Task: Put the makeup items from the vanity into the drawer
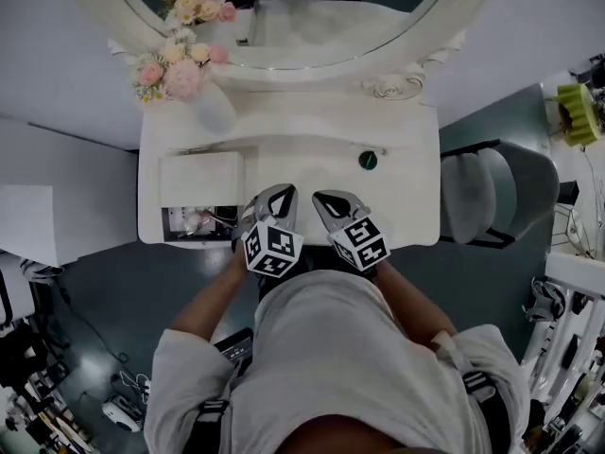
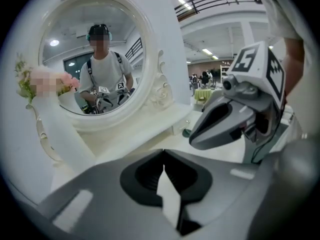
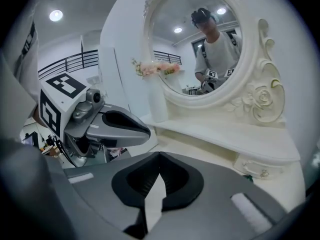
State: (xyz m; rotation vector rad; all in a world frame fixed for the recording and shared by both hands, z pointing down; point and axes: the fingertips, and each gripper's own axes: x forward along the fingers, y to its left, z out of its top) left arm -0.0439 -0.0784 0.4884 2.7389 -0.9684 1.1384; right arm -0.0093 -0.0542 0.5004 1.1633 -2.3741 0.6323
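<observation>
The white vanity (image 1: 397, 206) has a small round green item (image 1: 368, 160) on its top, right of centre; it also shows in the left gripper view (image 2: 186, 132). At the vanity's left front a drawer (image 1: 168, 225) stands pulled out, with pink and white makeup items (image 1: 196, 221) inside. My left gripper (image 1: 283, 193) hovers over the front edge just right of the drawer, jaws shut and empty (image 2: 164, 156). My right gripper (image 1: 322, 200) is beside it, also shut on nothing (image 3: 160, 156). Each gripper shows in the other's view: the right (image 2: 230, 121), the left (image 3: 110, 126).
An oval mirror (image 1: 284, 17) rises at the back of the vanity. A white vase of pink flowers (image 1: 206, 104) stands at the back left. A grey chair (image 1: 501, 192) sits to the right, a white box (image 1: 38, 220) to the left.
</observation>
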